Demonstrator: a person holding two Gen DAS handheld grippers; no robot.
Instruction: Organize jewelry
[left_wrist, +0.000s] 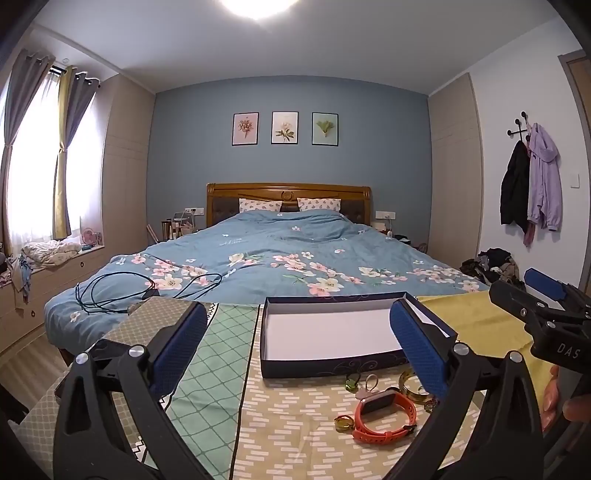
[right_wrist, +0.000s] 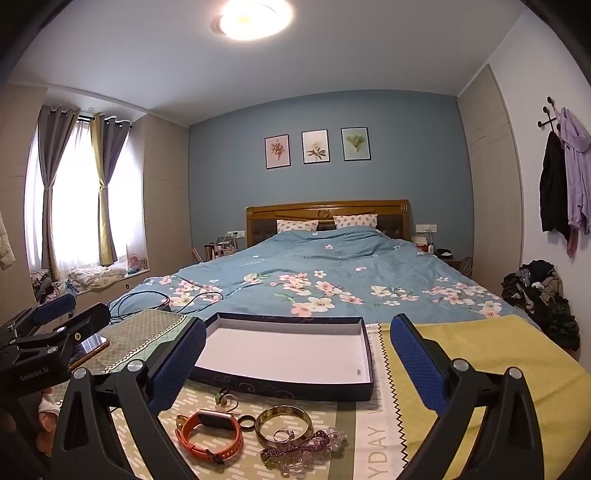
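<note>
Both grippers, left (left_wrist: 299, 347) and right (right_wrist: 297, 360), hover spread wide, holding nothing. Jewelry lies at 6 o'clock of the open box (right_wrist: 288, 354): orange watch (right_wrist: 210, 434), bangle (right_wrist: 283, 424), ring (right_wrist: 282, 435), beaded bracelet (right_wrist: 306, 448).

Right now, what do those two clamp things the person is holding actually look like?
Both are alike: the left gripper and the right gripper have black plastic, triangle-shaped frames with silver bolts. Each finger carries a long blue textured pad. White lettering marks the bodies. No cables or sleeves show; a bare hand peeks in.
</note>
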